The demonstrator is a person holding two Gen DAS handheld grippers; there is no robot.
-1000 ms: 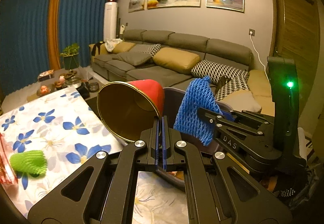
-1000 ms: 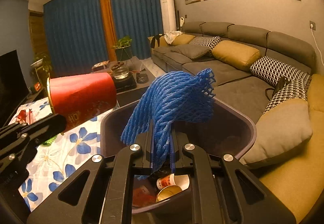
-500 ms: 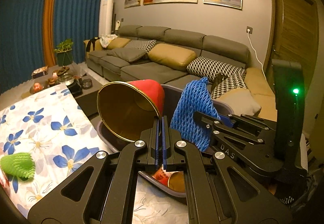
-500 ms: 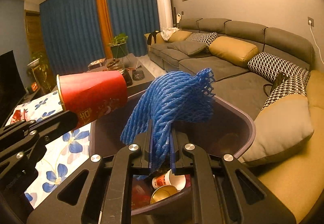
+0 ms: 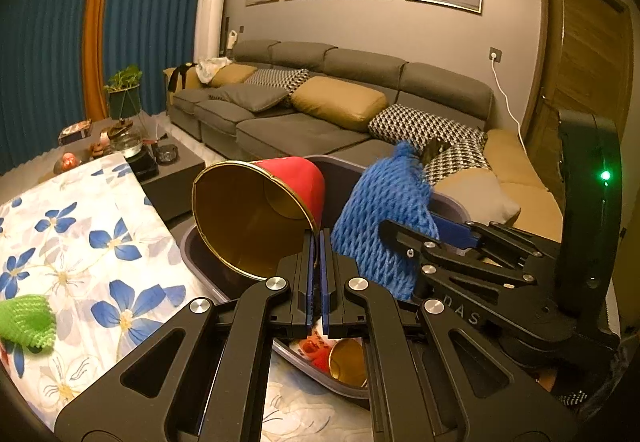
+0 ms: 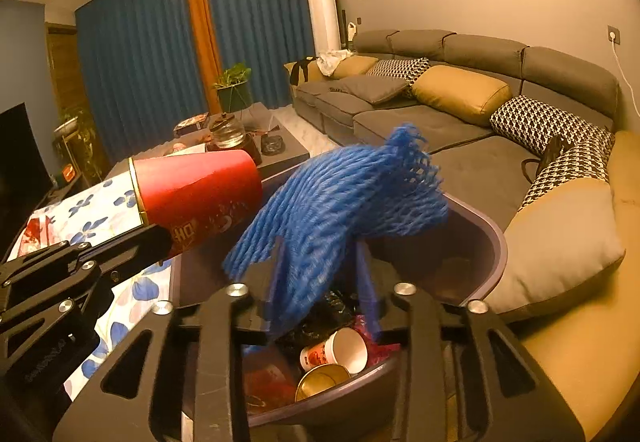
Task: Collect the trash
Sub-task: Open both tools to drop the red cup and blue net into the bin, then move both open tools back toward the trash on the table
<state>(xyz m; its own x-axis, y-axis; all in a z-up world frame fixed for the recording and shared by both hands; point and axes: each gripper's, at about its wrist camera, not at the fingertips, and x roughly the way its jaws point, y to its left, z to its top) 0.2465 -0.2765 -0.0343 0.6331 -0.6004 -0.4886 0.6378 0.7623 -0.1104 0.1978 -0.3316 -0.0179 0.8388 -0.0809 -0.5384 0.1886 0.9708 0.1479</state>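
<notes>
A: left wrist view?
B: left hand-held gripper (image 5: 318, 242) has its jaws pinched together on the rim of the red paper cup (image 5: 260, 214). Cup lies on its side, gold inside facing the camera, base over the purple trash bin (image 5: 192, 242). Bin sits just past the edge of the counter (image 5: 80, 242) with the blue-flower cloth.

A: anything else in that view?
B: right hand-held gripper (image 5: 420, 238) comes in from the right, blue foam net (image 5: 380, 226) hanging at its tip above the bin. Green foam net (image 5: 26, 324) lies on the counter at far left. 1 gold-lined cup (image 5: 348, 362) and red scraps show in the bin bottom under the jaws.

A: right wrist view?
B: right hand-held gripper (image 6: 320, 274) has just been opening; jaws stand apart, part open. Blue foam net (image 6: 340, 210) sits between them, blurred, draped over the bin (image 6: 496, 242). Can't tell whether it touches either pad; no squeeze visible.

A: bin contents there?
B: 2 cups in the bottom: a white-lined one (image 6: 340, 352) on its side and a gold-lined one (image 6: 320, 382) just below it, plus red wrappers.

A: left side?
B: left hand-held gripper (image 6: 160, 242) enters from the left, red paper cup (image 6: 196, 194) held horizontal, base end over the bin's near rim, beside the net.
</notes>
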